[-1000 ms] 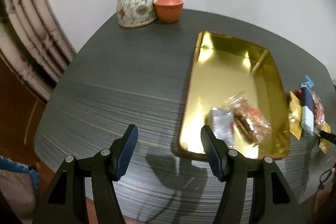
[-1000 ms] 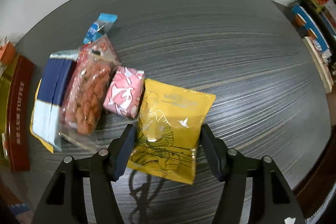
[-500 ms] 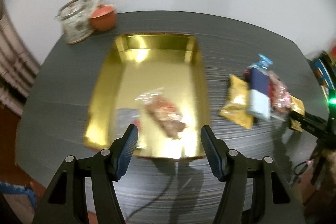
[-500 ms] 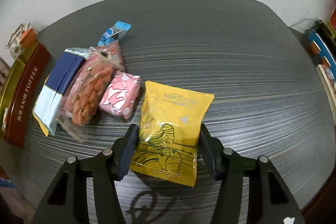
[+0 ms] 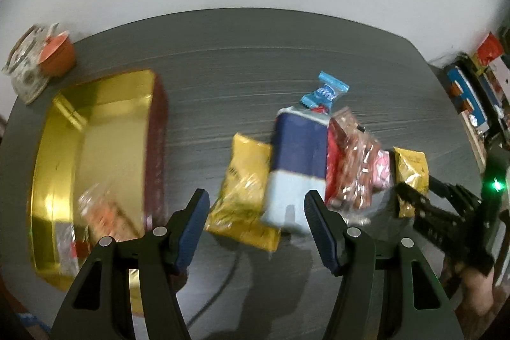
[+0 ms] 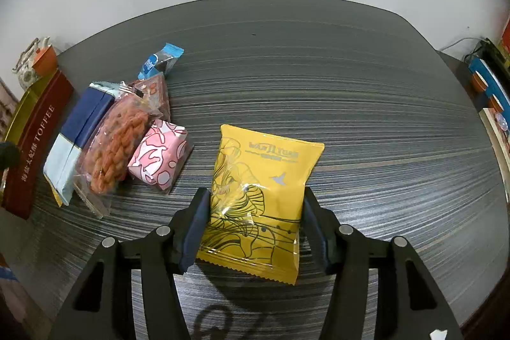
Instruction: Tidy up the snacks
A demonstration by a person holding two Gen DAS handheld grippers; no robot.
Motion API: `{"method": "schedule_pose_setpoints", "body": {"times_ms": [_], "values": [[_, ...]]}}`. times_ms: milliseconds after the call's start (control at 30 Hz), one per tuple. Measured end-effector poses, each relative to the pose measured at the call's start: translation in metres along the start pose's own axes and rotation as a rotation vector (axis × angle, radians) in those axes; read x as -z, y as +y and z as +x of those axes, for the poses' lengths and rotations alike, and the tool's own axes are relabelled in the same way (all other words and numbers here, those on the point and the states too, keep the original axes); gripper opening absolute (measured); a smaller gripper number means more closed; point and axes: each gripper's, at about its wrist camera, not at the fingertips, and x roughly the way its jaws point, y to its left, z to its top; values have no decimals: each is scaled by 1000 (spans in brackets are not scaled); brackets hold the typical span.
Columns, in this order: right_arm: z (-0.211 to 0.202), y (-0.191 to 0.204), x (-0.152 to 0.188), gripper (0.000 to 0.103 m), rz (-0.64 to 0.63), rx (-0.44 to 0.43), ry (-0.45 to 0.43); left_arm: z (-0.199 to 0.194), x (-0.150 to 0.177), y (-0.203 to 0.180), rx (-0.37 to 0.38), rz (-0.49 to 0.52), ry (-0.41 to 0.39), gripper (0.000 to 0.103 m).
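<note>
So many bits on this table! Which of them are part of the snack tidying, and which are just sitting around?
Part of the job:
gold tin
yellow packet in the right gripper
blue box
twisted snack bag
pink packet
blue candy
left gripper

Just sitting around:
teapot
orange cup

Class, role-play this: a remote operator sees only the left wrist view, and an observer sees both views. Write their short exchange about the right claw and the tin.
Operator: My view blurs the right claw. Is it on anything?
Observer: Yes. Its pads sit against both side edges of the yellow packet, which has a line drawing and a small bird on it.
Operator: The gold tin shows me only a smeared red side. Any print there?
Observer: Yes, that red wall reads TOFFEE in pale letters, next to some characters.
</note>
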Motion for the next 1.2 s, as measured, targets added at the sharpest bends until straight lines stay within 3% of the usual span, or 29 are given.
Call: {"method": "schedule_pose_setpoints", "body": {"times_ms": [233, 767, 1200], "values": [[3, -1, -4, 53, -1, 3, 3, 26, -13, -27, -18, 71, 41, 63], [4, 4, -3, 55, -9, 9, 1, 67, -31, -58, -84, 117, 116, 59], [5, 3, -4, 55, -9, 11, -1, 54, -11, -68, -58, 130, 89, 51]]}}
